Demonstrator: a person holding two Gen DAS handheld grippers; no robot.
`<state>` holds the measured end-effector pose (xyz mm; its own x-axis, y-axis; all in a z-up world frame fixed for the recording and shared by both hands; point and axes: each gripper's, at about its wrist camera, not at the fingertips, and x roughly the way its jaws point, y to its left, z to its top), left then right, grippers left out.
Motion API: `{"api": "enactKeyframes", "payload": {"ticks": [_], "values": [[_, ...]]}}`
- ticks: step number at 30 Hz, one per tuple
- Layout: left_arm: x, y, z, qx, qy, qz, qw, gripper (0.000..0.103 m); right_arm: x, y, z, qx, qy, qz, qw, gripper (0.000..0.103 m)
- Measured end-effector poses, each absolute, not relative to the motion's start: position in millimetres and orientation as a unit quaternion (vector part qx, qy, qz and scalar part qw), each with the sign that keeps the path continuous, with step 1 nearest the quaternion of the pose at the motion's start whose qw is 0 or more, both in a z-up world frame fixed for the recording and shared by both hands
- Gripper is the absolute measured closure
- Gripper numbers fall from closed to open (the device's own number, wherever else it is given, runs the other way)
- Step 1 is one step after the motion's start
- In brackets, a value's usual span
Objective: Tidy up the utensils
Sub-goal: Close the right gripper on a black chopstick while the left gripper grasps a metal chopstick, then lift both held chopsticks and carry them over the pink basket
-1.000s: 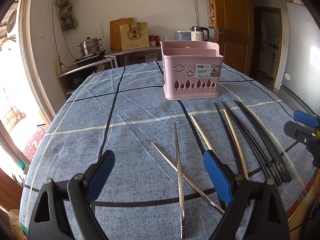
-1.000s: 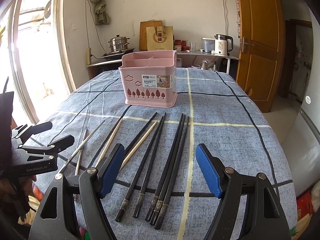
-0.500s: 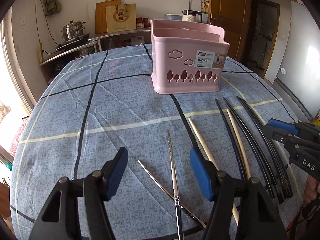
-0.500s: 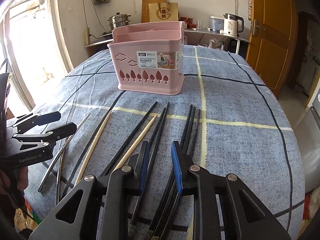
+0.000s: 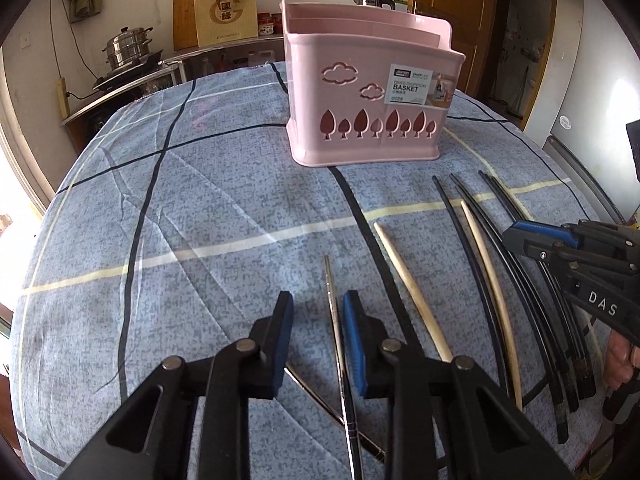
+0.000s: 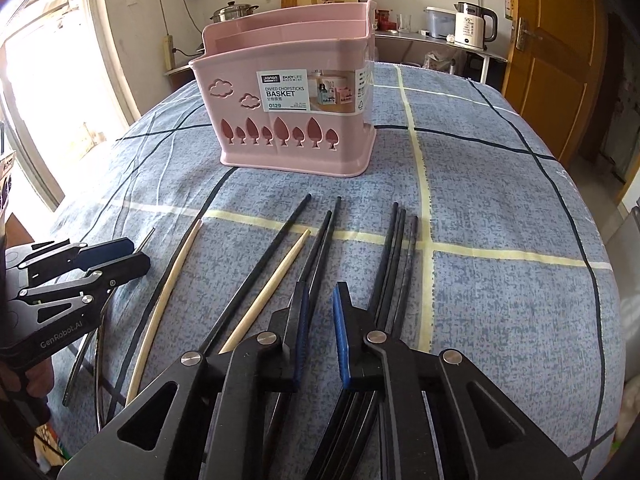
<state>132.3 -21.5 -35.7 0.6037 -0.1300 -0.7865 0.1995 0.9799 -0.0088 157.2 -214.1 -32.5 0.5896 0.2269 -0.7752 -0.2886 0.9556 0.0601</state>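
A pink divided chopstick basket (image 5: 368, 92) (image 6: 292, 104) stands upright on the blue checked tablecloth. Metal chopsticks (image 5: 336, 320), two wooden chopsticks (image 5: 408, 284) (image 6: 268, 288) and several black chopsticks (image 5: 520, 280) (image 6: 396, 248) lie in front of it. My left gripper (image 5: 318, 308) is low over the cloth with its jaws narrowly apart, astride one metal chopstick, not clamped. My right gripper (image 6: 320, 300) is narrowly open just above the black chopsticks, with a black chopstick (image 6: 324, 240) running between its fingers.
The round table's edge (image 6: 600, 320) drops off on all sides. Behind it is a counter with a steel pot (image 5: 128, 48), a kettle (image 6: 476, 26) and a wooden door (image 6: 560, 60). Each gripper shows in the other's view: the right one (image 5: 520, 236), the left one (image 6: 116, 256).
Both grippers have moved forward and down toward the chopsticks and have narrowed their jaws from wide open. The left one now straddles a metal chopstick, the right one a black chopstick.
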Motion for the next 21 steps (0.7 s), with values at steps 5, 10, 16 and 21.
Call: {"api": "enactKeyframes", "payload": {"ticks": [5,10,16,21], "values": [[137.0,-21.9,-35.9,0.043,0.439,-0.088,0.893,0.079,165.8,-207.4,-32.9,-0.051,0.441,0.145,0.884,0.09],[139.3,-23.6,-36.2,0.052,0.442,-0.089,0.891,0.081,174.9,-205.5,-35.0,-0.055,0.455,0.145,0.877,0.09],[142.3,-23.0,-35.4,0.047,0.446,-0.099,0.888,0.094,189.2,-204.8,-34.2,-0.052,0.47,0.152,0.868,0.09],[142.0,-15.2,-30.2,0.016,0.449,-0.114,0.886,0.098,191.5,-210.8,-30.6,-0.033,0.466,0.158,0.87,0.095]]}}
